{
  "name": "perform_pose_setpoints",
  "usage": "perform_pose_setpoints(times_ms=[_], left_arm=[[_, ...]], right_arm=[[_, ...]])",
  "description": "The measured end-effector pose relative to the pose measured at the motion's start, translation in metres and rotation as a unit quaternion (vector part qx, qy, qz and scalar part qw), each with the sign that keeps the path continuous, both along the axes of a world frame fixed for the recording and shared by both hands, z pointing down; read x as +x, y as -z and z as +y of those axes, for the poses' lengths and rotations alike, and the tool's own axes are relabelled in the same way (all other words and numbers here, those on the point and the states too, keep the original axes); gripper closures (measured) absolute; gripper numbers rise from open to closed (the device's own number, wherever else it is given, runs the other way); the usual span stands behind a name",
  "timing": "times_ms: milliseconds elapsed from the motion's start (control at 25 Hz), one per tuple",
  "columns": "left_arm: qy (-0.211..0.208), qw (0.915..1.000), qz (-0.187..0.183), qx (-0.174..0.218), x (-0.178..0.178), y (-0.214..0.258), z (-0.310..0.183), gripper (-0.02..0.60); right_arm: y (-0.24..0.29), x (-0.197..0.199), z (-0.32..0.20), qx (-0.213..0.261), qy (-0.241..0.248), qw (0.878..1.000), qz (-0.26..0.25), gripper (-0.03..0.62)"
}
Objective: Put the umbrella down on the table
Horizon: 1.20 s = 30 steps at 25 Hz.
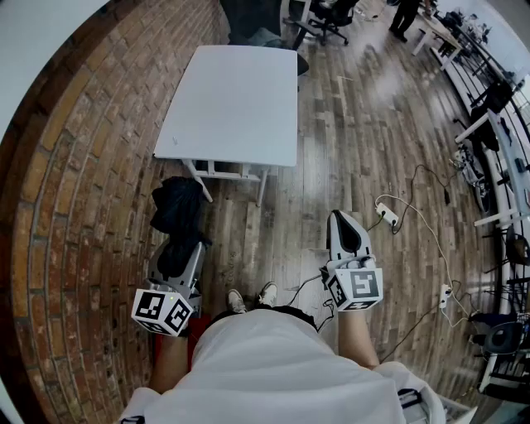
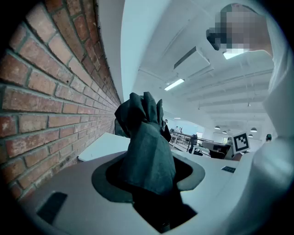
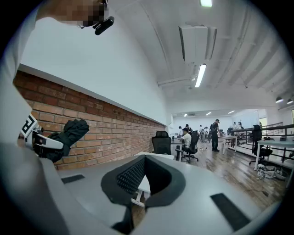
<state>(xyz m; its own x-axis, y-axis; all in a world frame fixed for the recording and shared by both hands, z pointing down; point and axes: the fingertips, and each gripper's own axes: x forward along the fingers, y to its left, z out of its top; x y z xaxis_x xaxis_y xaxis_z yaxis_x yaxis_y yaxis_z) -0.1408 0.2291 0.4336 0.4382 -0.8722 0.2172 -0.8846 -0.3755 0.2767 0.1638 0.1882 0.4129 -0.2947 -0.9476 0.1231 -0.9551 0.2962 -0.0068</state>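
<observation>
Left gripper (image 2: 151, 193): your jaws are clamped on the folded dark umbrella (image 2: 144, 137). The bunched fabric fills the gap between the pads and sticks up and forward out of them. The jaws stand fairly wide because the bundle is thick.

Right gripper (image 3: 144, 176): tips look closed together with nothing in the hollow between the pads. It's empty and held out level beside you.

Task status: I'd call it the early carry stage, with nothing placed yet. The umbrella is off the table (image 1: 236, 99). In the head view it hangs in the left gripper over the floor, close to the brick wall (image 1: 91, 166) and just short of the table's near left corner. What's left, as I judge it: bring the left gripper forward over the tabletop, lower it, then open the jaws to let the umbrella go.

Surface: a white rectangular top on light legs, bare, so any spot is free. Its left edge runs near the brick wall.

Room: wood plank floor (image 1: 364, 149), with a power strip (image 1: 387, 215) and cable on the floor by your right side. There's a dark office chair (image 1: 331, 16) beyond the table and desks (image 1: 497, 149) with gear along the right. People (image 3: 188, 137) are at the far end of the open office under strip lights.
</observation>
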Motion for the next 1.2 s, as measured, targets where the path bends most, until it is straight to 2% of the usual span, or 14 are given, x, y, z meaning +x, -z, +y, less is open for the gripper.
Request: perform_pose_setpoints(times_ms=[320, 560, 800, 960, 1200], left_arm=[[0.001, 0.9999, -0.007, 0.011, 0.025, 0.005, 0.008, 0.350], [0.021, 0.9997, -0.009, 0.007, 0.034, 0.002, 0.013, 0.350], [0.019, 0.9998, 0.003, 0.008, 0.038, 0.001, 0.000, 0.350], [0.012, 0.9998, 0.009, 0.016, 0.038, -0.001, -0.021, 0.350], [-0.004, 0.9999, 0.016, 0.002, 0.033, -0.015, -0.053, 0.350]], right_arm=[[-0.008, 0.024, -0.005, 0.007, 0.016, 1.000, 0.000, 0.576], [-0.016, 0.037, -0.006, 0.003, 0.033, 0.999, -0.038, 0.574], [-0.014, 0.038, -0.018, 0.002, 0.040, 0.999, -0.028, 0.575], [-0.013, 0.043, -0.026, 0.006, 0.027, 0.999, -0.018, 0.574], [-0.032, 0.047, -0.043, -0.021, 0.000, 1.000, -0.015, 0.574]])
